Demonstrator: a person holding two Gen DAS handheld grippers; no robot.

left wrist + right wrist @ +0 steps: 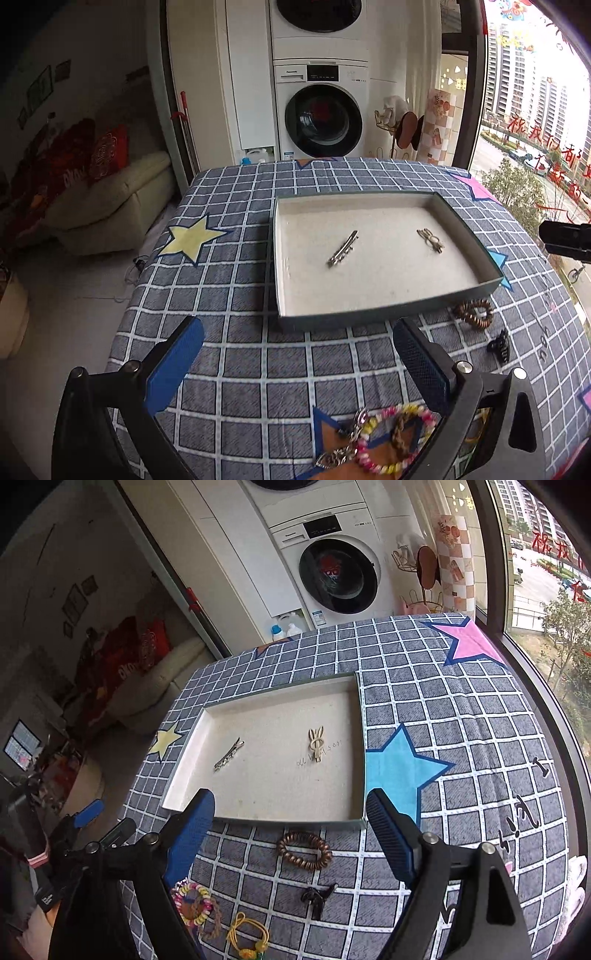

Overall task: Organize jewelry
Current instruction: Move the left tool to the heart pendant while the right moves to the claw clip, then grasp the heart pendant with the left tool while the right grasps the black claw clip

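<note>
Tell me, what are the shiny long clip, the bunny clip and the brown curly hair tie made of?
Long clip: probably metal, silvery and glinting.
Bunny clip: likely plastic or painted metal, with a smooth, matte cream look; hard to tell which.
Brown curly hair tie: looks like glossy plastic coil, with light shining on its spiral loops.

We lose part of the multicoloured bead bracelet (395, 439) behind the left gripper's right finger, and the silver chain (343, 448) beside it runs off the bottom edge. In the right wrist view the yellow hair tie (248, 936) is cut at the lower edge. The faint writing (320, 757) on the tray floor (280, 790) is too small for us to read.
</note>
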